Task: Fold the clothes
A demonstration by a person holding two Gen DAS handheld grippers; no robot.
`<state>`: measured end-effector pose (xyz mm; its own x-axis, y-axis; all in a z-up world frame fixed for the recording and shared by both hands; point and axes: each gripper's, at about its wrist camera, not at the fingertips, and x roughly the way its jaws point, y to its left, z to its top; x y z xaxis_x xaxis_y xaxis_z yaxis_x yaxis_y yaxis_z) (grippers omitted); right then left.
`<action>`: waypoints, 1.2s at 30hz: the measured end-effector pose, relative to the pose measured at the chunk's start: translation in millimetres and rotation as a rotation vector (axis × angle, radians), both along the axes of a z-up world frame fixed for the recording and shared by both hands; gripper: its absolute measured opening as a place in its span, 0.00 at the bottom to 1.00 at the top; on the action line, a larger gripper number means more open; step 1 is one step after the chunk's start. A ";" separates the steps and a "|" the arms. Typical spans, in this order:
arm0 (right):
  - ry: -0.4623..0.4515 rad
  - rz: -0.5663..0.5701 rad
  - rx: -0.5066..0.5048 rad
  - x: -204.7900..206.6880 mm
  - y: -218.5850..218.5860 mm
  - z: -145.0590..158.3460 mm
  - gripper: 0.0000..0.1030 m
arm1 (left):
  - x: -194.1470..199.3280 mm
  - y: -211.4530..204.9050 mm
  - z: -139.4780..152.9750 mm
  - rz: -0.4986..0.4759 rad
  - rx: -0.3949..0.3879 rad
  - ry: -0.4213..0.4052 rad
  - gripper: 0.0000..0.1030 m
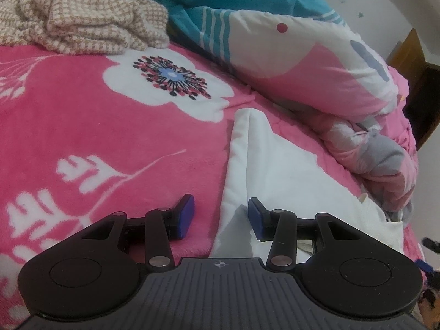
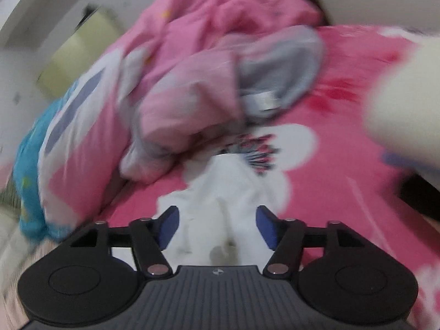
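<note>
With both the left gripper and right gripper spread wide over the white garment on the pink floral blanket, pinch only its edge, avoiding fleece.

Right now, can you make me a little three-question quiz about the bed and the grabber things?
1. True or false: the left gripper is open, with the white garment's edge between its fingers.
2. What is printed on the pink blanket? A) stars B) white flowers C) cars
3. Fill in: the beige checked cloth lies crumpled at the ____ end of the blanket in the left wrist view.

Key: 1 true; 2 B; 3 far.
</note>
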<state>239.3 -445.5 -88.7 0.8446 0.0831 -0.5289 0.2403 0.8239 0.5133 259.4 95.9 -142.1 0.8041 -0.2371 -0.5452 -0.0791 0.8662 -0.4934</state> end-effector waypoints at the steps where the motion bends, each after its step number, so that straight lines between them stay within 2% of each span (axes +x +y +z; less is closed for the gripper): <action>1: 0.039 0.026 -0.034 13.7 4.6 0.3 0.70 | -0.1 0.0 -0.1 0.000 -0.001 0.000 0.42; 2: 0.096 0.050 -0.065 27.7 8.8 -3.4 0.69 | -0.2 0.2 -0.2 0.000 -0.003 -0.001 0.42; 3: 0.146 0.074 -0.085 37.2 14.2 -8.5 0.56 | -0.3 0.4 -0.3 0.000 -0.004 -0.001 0.42; 4: 0.182 0.092 -0.106 43.5 19.0 -12.0 0.40 | -0.4 0.6 -0.5 0.000 -0.006 -0.001 0.42; 5: 0.201 0.102 -0.137 44.8 24.0 -11.8 0.17 | -0.5 1.0 -0.6 0.000 -0.008 -0.001 0.42; 6: 0.182 0.111 -0.158 41.9 28.1 -7.1 0.06 | -0.5 1.5 -0.7 0.001 -0.011 0.000 0.42; 7: 0.133 0.124 -0.150 34.4 30.4 1.0 0.04 | -0.5 1.9 -0.8 0.001 -0.013 0.000 0.42; 9: 0.064 0.092 -0.187 16.7 35.2 15.0 0.03 | -0.2 1.8 -0.8 0.001 -0.013 0.002 0.42; 11: 0.062 0.056 -0.215 11.1 33.2 10.8 0.03 | -0.1 1.1 -0.4 0.000 -0.007 0.004 0.42; 14: 0.172 0.016 -0.227 19.4 19.5 -20.9 0.05 | -0.6 1.8 -0.5 -0.003 -0.007 0.004 0.42; 17: 0.121 0.004 -0.198 13.3 15.6 -17.8 0.11 | -1.0 4.8 -0.7 -0.002 -0.023 0.007 0.42; 19: 0.053 -0.028 -0.257 8.2 21.0 -5.3 0.19 | -0.5 5.0 -0.8 -0.001 -0.025 0.010 0.42; 22: -0.034 0.007 -0.377 5.6 43.5 12.3 0.20 | -0.1 3.6 -0.5 0.000 -0.016 0.012 0.42; 25: -0.078 0.146 -0.405 14.0 64.3 8.7 0.25 | -0.1 2.7 -0.3 0.002 -0.007 0.013 0.42; 27: -0.017 0.247 -0.364 31.0 68.9 -16.7 0.56 | -0.6 2.4 0.0 0.011 0.002 0.016 0.41; 28: 0.047 0.272 -0.359 42.2 69.1 -32.7 0.55 | -1.3 1.6 0.6 0.021 0.017 0.018 0.39; 29: 0.061 0.269 -0.383 45.5 70.5 -41.2 0.54 | -2.1 0.9 1.4 0.030 0.033 0.018 0.38; 31: 0.055 0.238 -0.433 43.7 80.1 -28.9 0.52 | -3.7 -0.4 3.0 0.047 0.063 0.018 0.37; 33: 0.002 0.227 -0.407 37.8 89.6 -9.2 0.51 | -5.2 -1.8 4.5 0.064 0.094 0.019 0.37; 36: -0.106 0.309 -0.378 34.0 119.9 16.8 0.50 | -5.8 -1.3 4.9 0.072 0.103 0.022 0.37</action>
<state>273.4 -325.6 -71.9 0.8615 0.1566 -0.4830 -0.0814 0.9816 0.1730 253.6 94.7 -137.2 0.8048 -0.1214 -0.5810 -0.1524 0.9038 -0.3999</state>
